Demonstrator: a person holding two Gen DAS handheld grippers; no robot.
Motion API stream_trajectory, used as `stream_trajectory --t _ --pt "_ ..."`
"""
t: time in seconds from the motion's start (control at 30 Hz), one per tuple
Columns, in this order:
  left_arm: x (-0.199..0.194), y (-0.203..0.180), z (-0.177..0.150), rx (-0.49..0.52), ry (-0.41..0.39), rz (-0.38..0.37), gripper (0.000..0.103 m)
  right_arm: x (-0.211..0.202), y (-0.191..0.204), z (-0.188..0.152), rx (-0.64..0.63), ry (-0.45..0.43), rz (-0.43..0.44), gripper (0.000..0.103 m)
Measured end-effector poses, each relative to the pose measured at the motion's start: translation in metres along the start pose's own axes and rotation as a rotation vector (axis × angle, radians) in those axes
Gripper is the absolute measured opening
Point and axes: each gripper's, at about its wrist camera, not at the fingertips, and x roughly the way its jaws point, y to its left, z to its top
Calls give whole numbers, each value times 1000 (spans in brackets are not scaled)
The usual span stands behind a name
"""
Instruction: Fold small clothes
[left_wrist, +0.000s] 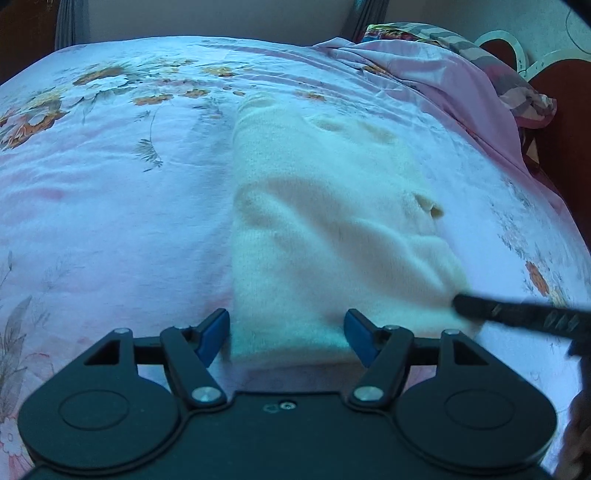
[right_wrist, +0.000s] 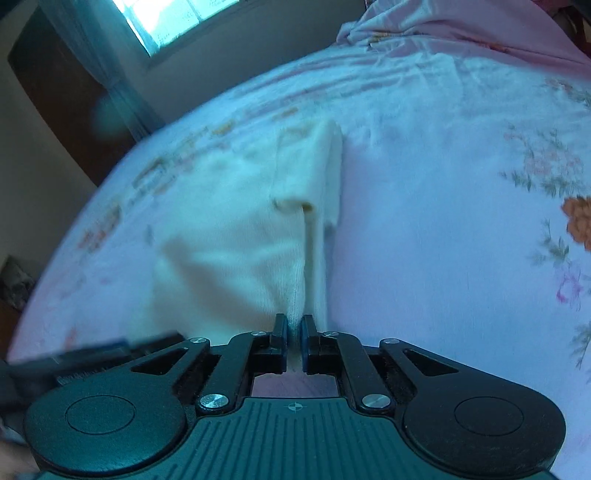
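The cream fuzzy knitted garment (left_wrist: 325, 229) lies stretched out lengthwise down the middle of the bed, on a pale pink bedsheet printed with orange flowers (left_wrist: 110, 177). The left gripper (left_wrist: 286, 334) sits right at the garment's near end with its jaws standing wide, blue pads (left_wrist: 214, 332) on either side of the cloth's near-left part, not pressing on it. On the other side, the right gripper (right_wrist: 294, 334) has its jaws pinched almost together on the garment's near edge, a narrow ridge of cream knit caught between the pads. From the right wrist view, the cloth runs away from that pinch, its right edge folded into a long straight strip. In the left wrist view, the right gripper's dark finger reaches in from the right onto the garment's near right corner. A crumpled pink quilt (left_wrist: 443, 77) is bunched at the far right of the bed. A bright window (right_wrist: 177, 18) shows beyond the bed in the right wrist view.
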Motion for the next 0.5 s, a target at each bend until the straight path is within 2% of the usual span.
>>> stream_trajectory --t 0.13,0.33,0.43,0.5 --pt "-6 5 7 -13 -18 4 66 -18 15 23 -85 -107 -21 5" --pt "-2 4 31 -12 -64 46 66 30 49 63 -178 -81 -14 5" --pt "8 4 38 -5 -54 52 66 56 59 73 -214 -63 -29 5" --pt "17 1 38 9 -28 53 66 72 56 72 -247 -32 -74 5"
